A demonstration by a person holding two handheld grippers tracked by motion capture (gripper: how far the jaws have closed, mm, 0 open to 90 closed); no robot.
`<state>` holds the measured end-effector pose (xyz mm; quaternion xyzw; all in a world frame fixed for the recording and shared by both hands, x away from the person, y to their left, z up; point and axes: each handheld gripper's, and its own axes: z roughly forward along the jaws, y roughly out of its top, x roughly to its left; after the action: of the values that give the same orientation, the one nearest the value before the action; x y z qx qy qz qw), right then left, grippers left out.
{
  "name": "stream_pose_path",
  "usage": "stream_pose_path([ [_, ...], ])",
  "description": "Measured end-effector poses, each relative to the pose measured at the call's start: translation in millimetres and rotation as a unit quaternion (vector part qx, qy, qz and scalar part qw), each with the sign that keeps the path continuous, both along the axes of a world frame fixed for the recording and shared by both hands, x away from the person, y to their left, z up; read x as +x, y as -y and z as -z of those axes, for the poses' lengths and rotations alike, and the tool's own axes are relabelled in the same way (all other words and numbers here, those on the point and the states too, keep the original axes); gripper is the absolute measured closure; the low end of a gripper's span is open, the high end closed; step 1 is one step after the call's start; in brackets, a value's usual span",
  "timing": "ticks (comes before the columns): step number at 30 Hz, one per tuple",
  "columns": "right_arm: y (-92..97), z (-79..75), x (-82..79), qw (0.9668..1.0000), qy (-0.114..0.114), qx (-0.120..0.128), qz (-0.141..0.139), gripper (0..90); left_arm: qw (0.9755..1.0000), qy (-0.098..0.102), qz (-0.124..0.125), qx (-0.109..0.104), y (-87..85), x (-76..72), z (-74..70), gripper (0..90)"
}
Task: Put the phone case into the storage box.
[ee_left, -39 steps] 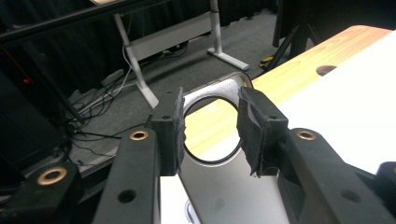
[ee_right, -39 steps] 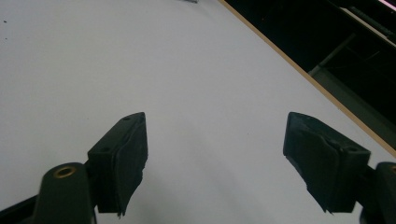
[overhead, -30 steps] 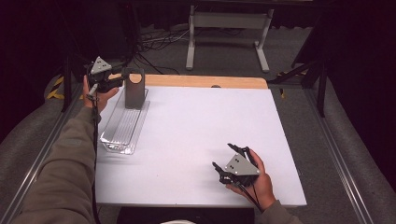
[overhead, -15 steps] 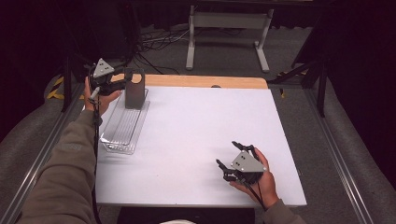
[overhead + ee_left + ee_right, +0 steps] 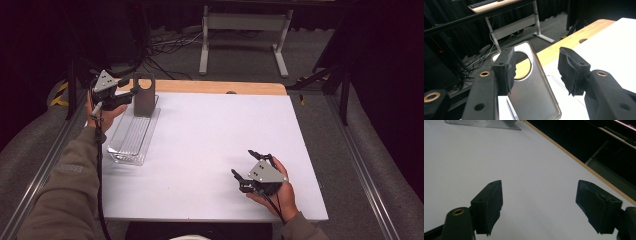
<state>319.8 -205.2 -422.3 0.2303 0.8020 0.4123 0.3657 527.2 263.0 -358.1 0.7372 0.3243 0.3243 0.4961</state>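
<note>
A grey metal plate with a round hole near its top stands upright at the far end of a clear ribbed tray. My left gripper hovers just left of it. In the left gripper view the plate lies just beyond the left gripper. The jaws have just been opening, and the pads stand apart without pressing on it. My right gripper rests in a hand near the table's front right, open, with bare white tabletop between its pads.
The white table has a wooden strip along its far edge. Beyond it are a desk frame and cables on the floor. Metal rails run along both sides of the table.
The left gripper's jaws have widened and the hand has drawn slightly away from the metal plate, which stays standing in the tray. The right gripper has stayed where it was.
</note>
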Motion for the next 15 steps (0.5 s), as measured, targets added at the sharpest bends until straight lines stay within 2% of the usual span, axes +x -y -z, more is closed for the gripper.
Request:
stream_pose_path([
  [15, -2.1, 0.2, -0.4, 1.0000, -0.004, 0.000, 0.000, 22.8, 0.9997, 0.016, 0.002, -0.019, -5.0, -23.4, 3.7, 42.7],
])
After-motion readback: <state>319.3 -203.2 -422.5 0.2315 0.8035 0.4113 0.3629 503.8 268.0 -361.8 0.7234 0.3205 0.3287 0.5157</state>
